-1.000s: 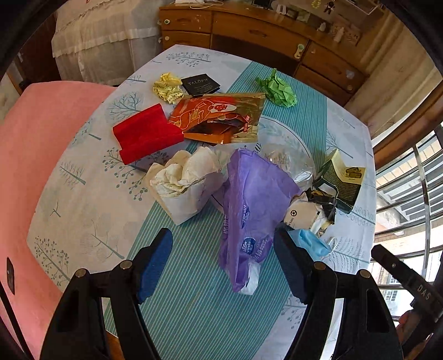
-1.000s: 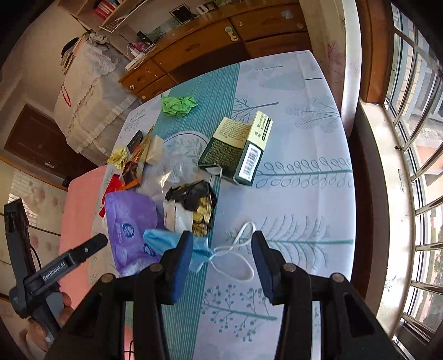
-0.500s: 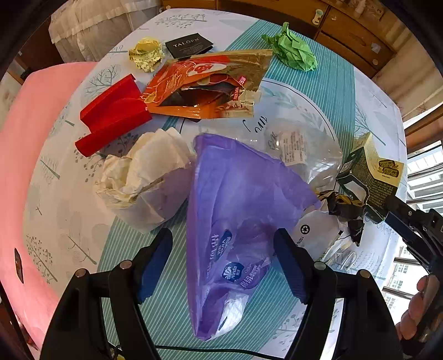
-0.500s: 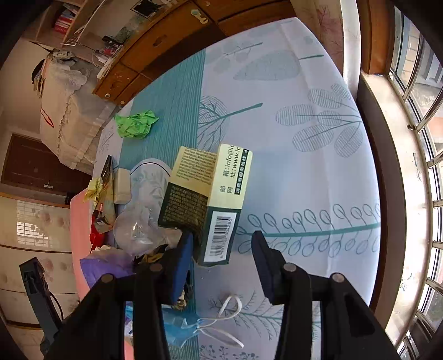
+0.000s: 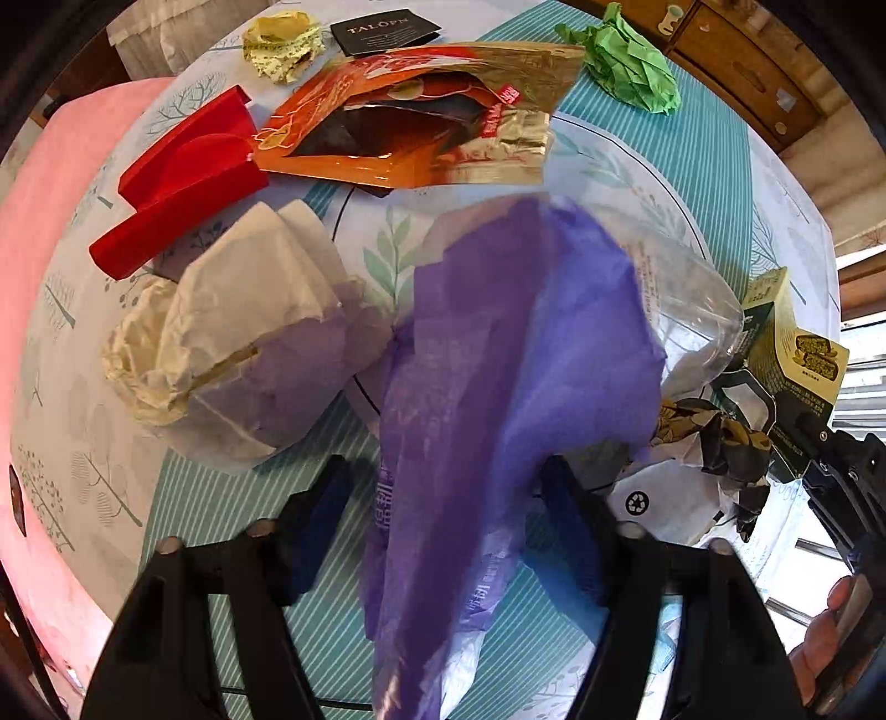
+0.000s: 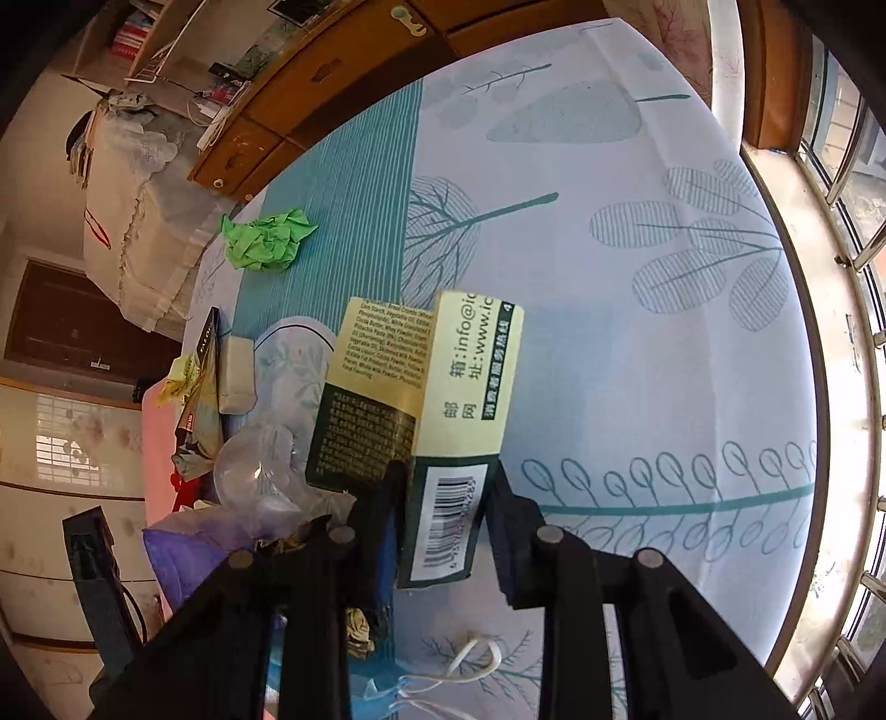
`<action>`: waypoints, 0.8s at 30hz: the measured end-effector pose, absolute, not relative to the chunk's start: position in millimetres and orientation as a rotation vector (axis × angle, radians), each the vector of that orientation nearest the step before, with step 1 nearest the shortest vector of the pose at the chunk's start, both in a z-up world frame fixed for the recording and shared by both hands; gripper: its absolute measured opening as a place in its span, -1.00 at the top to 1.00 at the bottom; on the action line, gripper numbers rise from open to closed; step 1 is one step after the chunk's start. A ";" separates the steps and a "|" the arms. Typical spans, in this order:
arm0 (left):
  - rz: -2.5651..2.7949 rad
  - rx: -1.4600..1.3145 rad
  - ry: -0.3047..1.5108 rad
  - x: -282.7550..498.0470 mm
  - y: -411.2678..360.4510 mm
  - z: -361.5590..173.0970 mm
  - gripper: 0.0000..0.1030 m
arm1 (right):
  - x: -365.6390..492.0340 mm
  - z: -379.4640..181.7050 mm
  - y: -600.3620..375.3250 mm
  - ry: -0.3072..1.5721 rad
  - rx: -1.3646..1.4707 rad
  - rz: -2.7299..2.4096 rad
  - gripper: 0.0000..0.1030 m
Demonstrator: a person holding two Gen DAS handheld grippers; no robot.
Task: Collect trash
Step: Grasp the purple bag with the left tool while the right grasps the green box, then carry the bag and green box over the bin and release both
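Both grippers have dropped closer to the table over the last second, and both sets of jaws have just been narrowing. The right gripper (image 6: 440, 512) has slid from the blue face mask (image 6: 387, 695) up to the green and cream carton (image 6: 470, 387); its jaws now sit tight against the barcode end, pads pressing both sides. The left gripper (image 5: 443, 526) points straight down over the purple plastic bag (image 5: 498, 360), jaws half closed with the bag's lower part between them; I cannot tell whether the pads press the film yet.

Just left of the bag lies a crumpled white paper wad (image 5: 221, 343), and to its right a clear plastic wrapper (image 5: 681, 310) and dark crumpled foil (image 5: 714, 437), so the left gripper works in a crowded patch. Further out are the red holder (image 5: 177, 177), the orange snack pouch (image 5: 421, 122), a yellow wad (image 5: 282, 39), a black card (image 5: 385, 30) and the green paper ball (image 6: 266, 238).

Right of the carton the tablecloth (image 6: 637, 332) runs bare to the table's edge by the window sill (image 6: 803, 277). A wooden dresser (image 6: 332, 72) stands beyond the far edge.
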State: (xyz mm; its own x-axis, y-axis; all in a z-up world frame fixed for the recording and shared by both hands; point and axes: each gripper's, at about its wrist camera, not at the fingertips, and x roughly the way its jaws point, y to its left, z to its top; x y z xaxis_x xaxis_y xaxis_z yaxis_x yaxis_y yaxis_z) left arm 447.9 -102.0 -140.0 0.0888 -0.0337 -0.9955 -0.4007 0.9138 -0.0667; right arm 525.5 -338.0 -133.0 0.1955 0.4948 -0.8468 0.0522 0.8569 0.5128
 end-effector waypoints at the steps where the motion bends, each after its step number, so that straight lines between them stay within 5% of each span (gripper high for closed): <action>1: 0.279 -0.339 1.463 447.2 -104.9 -140.6 -0.11 | 524.5 -131.8 -337.2 1.346 0.477 0.330 0.49; 8: 0.222 -0.251 1.400 436.9 -121.4 -127.5 0.67 | 509.9 -113.8 -343.6 1.284 0.472 0.324 0.52; 24: 0.167 -0.255 1.165 347.8 -77.2 -8.2 0.70 | 423.3 -28.4 -329.2 1.185 0.471 0.405 0.52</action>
State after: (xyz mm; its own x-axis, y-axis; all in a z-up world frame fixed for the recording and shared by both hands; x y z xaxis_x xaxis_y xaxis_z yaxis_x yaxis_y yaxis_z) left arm 347.8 -77.2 -8.2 0.3870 -0.0018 -0.9221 -0.2612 0.9588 -0.1115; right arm 423.3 -329.2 -28.4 0.3264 0.5342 -0.7798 -0.0544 0.8342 0.5487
